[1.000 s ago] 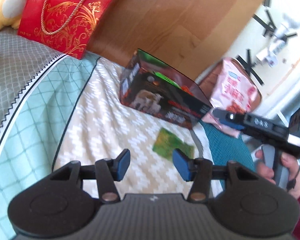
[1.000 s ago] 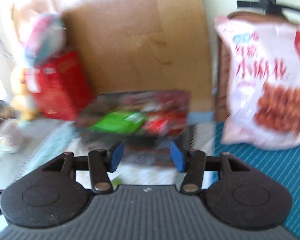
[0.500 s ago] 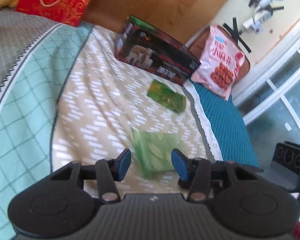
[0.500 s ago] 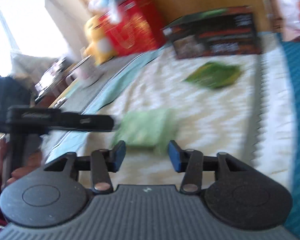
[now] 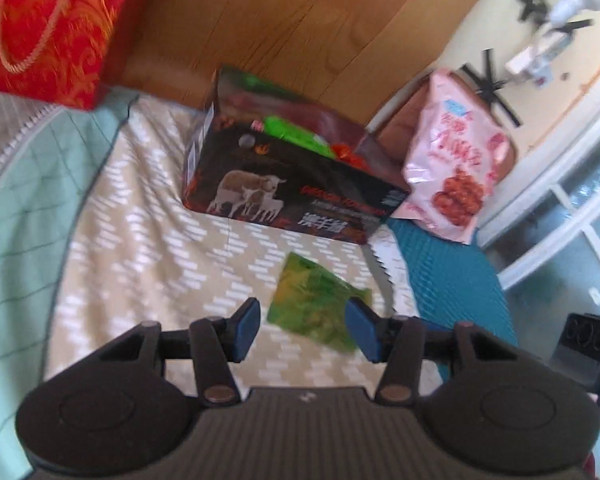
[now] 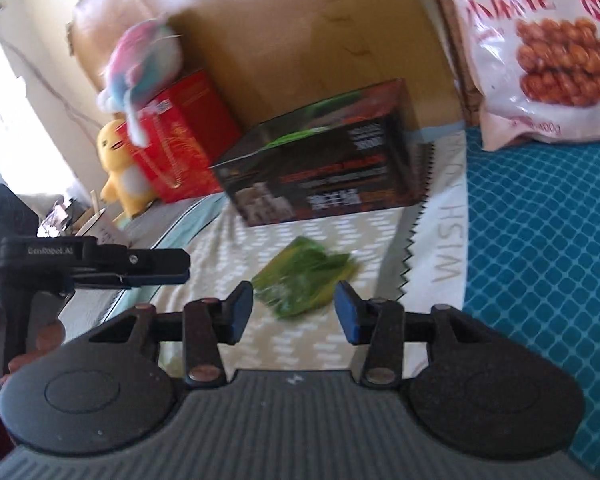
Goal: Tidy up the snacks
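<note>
A green snack packet lies flat on the patterned beige bedspread, just in front of an open black box with sheep printed on it. Green and red packets show inside the box. My left gripper hovers over the packet's near end, open, its jaws opening slightly, pads clear of it. In the right wrist view the same packet lies just past my right gripper, which is open and holds nothing. The left gripper reaches in from the left, held by a hand.
A large pink snack bag leans behind the box's right end, above a teal mat. A red gift bag and plush toys stand at the left against the wooden headboard. A window frame runs along the right.
Both grippers have swung toward the dark green packet near the box. The paler green packet under them half a second ago is out of view. The right jaws look slightly narrower.
</note>
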Available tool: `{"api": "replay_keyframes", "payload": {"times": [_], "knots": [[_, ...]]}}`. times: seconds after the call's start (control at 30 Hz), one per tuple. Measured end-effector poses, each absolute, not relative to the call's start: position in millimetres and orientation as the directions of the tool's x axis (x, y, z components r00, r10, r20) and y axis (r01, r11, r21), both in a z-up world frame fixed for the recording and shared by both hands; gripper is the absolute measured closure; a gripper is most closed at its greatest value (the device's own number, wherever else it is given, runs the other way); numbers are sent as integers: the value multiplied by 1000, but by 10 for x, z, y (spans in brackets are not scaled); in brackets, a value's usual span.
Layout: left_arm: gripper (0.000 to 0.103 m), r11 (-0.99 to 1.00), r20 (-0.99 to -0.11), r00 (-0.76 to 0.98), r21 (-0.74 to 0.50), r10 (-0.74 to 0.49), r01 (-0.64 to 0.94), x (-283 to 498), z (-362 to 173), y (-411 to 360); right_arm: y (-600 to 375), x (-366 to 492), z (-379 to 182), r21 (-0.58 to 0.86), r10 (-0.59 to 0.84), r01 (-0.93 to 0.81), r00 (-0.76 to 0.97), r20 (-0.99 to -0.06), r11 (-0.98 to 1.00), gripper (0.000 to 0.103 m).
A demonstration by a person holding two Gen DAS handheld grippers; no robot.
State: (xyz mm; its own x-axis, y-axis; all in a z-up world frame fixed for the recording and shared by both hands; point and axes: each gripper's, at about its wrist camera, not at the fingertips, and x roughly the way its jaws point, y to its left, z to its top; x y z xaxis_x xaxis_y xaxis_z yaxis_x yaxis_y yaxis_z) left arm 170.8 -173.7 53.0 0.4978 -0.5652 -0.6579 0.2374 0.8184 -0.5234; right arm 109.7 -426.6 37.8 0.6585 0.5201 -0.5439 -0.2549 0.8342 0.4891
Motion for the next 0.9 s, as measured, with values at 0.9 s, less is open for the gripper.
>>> {"api": "replay_keyframes", "payload": {"times": [0.9], "knots": [[61,775,-498,629,-559,-597,294,2266,1109,-1633,-3893,1709,836,508,575,-367,742,-345,779,89]]}}
